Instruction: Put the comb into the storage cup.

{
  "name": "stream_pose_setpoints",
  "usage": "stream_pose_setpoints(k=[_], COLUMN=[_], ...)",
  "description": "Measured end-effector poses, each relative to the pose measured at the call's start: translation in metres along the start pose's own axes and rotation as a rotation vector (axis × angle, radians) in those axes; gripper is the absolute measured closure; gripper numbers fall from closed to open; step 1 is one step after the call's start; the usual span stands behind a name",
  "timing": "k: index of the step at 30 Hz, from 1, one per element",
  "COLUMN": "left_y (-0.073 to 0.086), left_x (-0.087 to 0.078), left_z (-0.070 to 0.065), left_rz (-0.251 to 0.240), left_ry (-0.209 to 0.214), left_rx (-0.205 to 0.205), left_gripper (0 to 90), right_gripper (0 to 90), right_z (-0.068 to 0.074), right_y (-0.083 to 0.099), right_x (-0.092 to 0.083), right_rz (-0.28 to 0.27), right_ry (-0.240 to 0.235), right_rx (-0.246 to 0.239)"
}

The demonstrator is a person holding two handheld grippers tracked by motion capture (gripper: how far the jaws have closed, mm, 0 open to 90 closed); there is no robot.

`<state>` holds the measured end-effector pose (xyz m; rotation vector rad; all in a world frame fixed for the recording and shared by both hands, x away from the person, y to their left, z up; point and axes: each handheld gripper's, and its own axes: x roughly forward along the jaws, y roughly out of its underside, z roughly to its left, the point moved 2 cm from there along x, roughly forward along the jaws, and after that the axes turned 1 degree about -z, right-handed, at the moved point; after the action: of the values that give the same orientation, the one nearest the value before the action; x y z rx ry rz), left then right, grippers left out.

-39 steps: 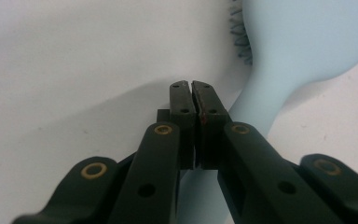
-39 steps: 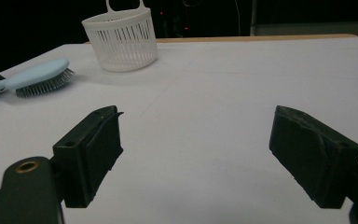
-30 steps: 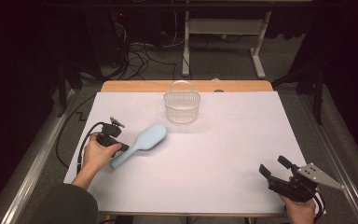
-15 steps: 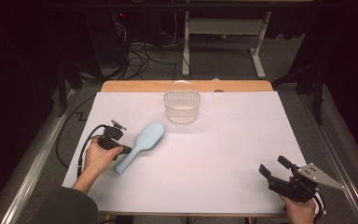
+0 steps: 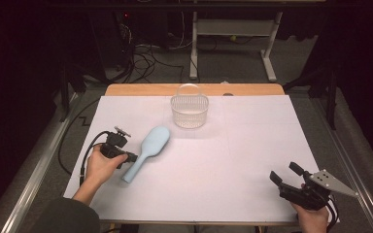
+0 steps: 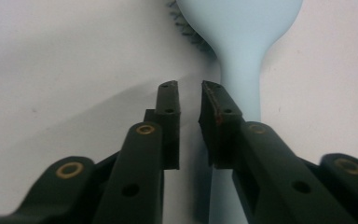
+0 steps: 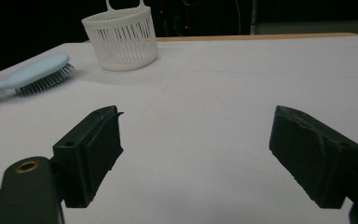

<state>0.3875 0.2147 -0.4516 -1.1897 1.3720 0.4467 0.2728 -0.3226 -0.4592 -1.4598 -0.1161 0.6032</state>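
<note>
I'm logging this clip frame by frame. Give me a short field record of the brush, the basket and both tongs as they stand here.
Hairbrush: light blue hairbrush, lying bristles down on the white table cover, handle toward the left hand.
Basket: white slotted basket, upright at the far middle, apart from the brush.
Left tongs: left tongs beside the brush handle, jaws have just been opening, a narrow gap with nothing between them.
Right tongs: right tongs wide open, holding nothing, near the table's front right corner.
</note>
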Motion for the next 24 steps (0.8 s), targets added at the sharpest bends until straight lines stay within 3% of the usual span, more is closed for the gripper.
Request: stream_pose_setpoints(k=[4, 9, 13, 24], left_y=[0.002, 0.005, 0.006, 0.006], left_x=[-0.007, -0.014, -0.018, -0.017], left_z=[0.003, 0.003, 0.002, -0.004], left_rz=[-0.037, -0.083, -0.130, -0.142], left_ry=[0.005, -0.041, -0.061, -0.077], left_rx=[-0.008, -0.012, 0.000, 0.044], left_gripper=[68.1, 55.3, 50.1, 50.4], right_gripper=[17.1, 17.2, 17.2, 17.2], right_z=[0.000, 0.000, 0.000, 0.000], right_y=[0.000, 0.000, 0.000, 0.000], right_x=[0.000, 0.001, 0.001, 0.001], right_rz=[0.000, 0.005, 0.005, 0.005], right_ry=[0.001, -0.002, -0.001, -0.001], right_rx=[0.000, -0.004, -0.003, -0.005])
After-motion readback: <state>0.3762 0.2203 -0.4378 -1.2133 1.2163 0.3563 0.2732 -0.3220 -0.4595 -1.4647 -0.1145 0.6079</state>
